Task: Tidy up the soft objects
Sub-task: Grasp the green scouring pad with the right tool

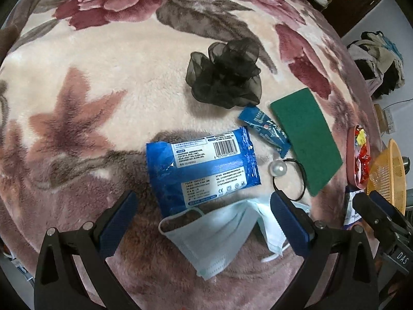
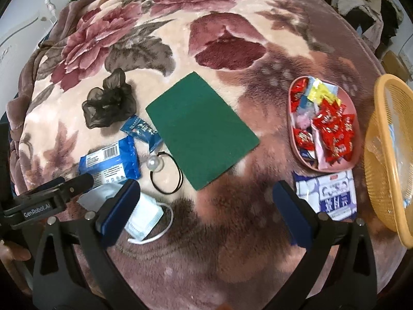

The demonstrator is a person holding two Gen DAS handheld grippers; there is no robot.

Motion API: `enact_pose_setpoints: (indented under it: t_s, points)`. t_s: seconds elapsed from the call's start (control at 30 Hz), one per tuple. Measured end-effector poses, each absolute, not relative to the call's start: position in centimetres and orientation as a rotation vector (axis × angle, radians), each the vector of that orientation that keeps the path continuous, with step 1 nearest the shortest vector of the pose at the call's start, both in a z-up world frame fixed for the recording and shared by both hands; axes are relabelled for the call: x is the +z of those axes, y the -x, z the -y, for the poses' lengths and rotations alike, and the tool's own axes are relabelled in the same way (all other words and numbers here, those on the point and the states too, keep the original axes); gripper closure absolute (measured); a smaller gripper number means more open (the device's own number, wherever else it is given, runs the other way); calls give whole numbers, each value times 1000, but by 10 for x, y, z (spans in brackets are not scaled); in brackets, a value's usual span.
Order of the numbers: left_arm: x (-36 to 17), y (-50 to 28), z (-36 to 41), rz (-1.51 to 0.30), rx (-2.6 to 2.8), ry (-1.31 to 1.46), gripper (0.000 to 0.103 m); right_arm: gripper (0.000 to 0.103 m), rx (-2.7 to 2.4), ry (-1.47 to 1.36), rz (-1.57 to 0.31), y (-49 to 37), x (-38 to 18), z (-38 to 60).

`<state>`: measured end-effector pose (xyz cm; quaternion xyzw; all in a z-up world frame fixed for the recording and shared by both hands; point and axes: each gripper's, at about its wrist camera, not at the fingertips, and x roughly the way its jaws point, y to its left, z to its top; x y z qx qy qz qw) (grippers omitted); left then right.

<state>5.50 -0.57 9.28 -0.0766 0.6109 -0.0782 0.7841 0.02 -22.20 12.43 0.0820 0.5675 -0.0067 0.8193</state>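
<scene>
Both grippers, left and right, gape empty; mask, scrunchie, scouring pad lie unsorted, basket nearly bare.

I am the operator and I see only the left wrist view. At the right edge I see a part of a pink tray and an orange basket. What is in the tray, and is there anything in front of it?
Observer: The pink tray holds many small wrapped snacks, mostly red packets.
Operator: And in front of it?
Observer: A white and blue tissue pack lies on the blanket, just below the tray, beside the orange basket.
Operator: Is the right gripper holding something?
Observer: No. The right gripper is open above bare blanket, between the face mask and the tissue pack.
</scene>
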Motion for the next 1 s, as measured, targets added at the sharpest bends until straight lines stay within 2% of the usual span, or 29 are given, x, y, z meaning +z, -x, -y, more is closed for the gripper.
enact_pose_setpoints:
  t_s: [0.53, 0.73, 0.8, 0.83, 0.87, 0.9, 0.97, 1.0]
  points:
    - [66, -87, 6, -1353, -153, 202, 1, 0, 49, -127, -1275, -89, 70, 238]
    - [60, -90, 4, -1361, -148, 210, 1, 1, 130, -172, -1297, -95, 62, 242]
    - [58, -91, 4, -1364, -144, 210, 1, 15, 161, -166, -1270, -90, 69, 238]
    - [57, -91, 4, -1365, -144, 212, 1, 27, 191, -143, -1268, -86, 74, 233]
    - [56, -91, 4, -1367, -144, 213, 1, 34, 223, -140, -1271, -85, 77, 229]
    - [56, -91, 4, -1368, -143, 214, 1, 35, 255, -143, -1273, -82, 79, 226]
    - [55, -90, 4, -1370, -143, 219, 1, 46, 323, -148, -1269, -73, 87, 220]
    - [55, -90, 4, -1370, -144, 220, 1, 48, 350, -149, -1267, -69, 90, 216]
